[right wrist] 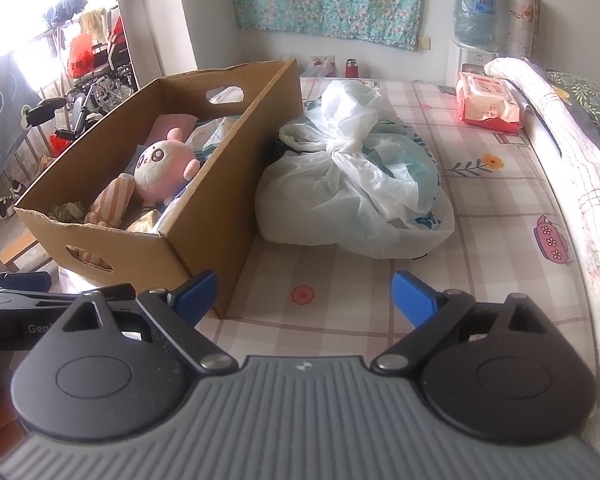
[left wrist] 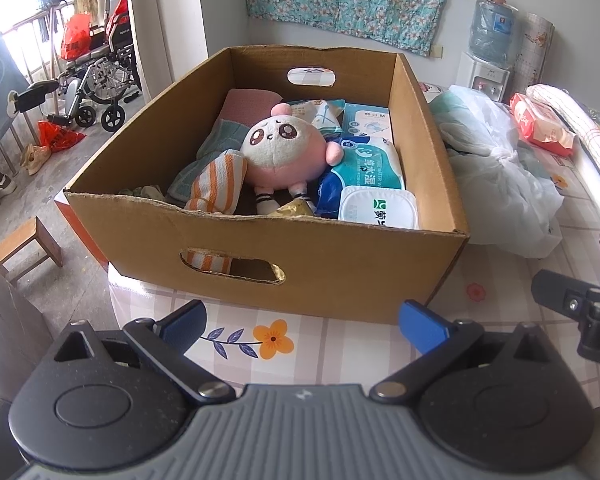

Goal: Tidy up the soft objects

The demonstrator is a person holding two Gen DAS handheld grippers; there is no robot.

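A brown cardboard box (left wrist: pixel 340 268) (right wrist: pixel 216 216) stands on the checked tablecloth. Inside lie a pink and white plush toy (left wrist: pixel 284 148) (right wrist: pixel 160 168), an orange-striped cloth (left wrist: pixel 216 180) (right wrist: pixel 112 200), a teal towel (left wrist: pixel 216 140) and several wet-wipe packs (left wrist: pixel 364 168). My left gripper (left wrist: pixel 304 326) is open just in front of the box's near wall, holding nothing. My right gripper (right wrist: pixel 306 296) is open at the box's right front corner, also holding nothing. A knotted white plastic bag (right wrist: pixel 352 184) (left wrist: pixel 496 176) of soft things lies right of the box.
A red wipes pack (right wrist: pixel 488 100) (left wrist: pixel 540 124) and a rolled white blanket (right wrist: pixel 560 128) lie at the far right. A water dispenser (right wrist: pixel 474 28) stands behind. Left of the table are a wheelchair (left wrist: pixel 96 80), a wooden stool (left wrist: pixel 24 248) and shoes on the floor.
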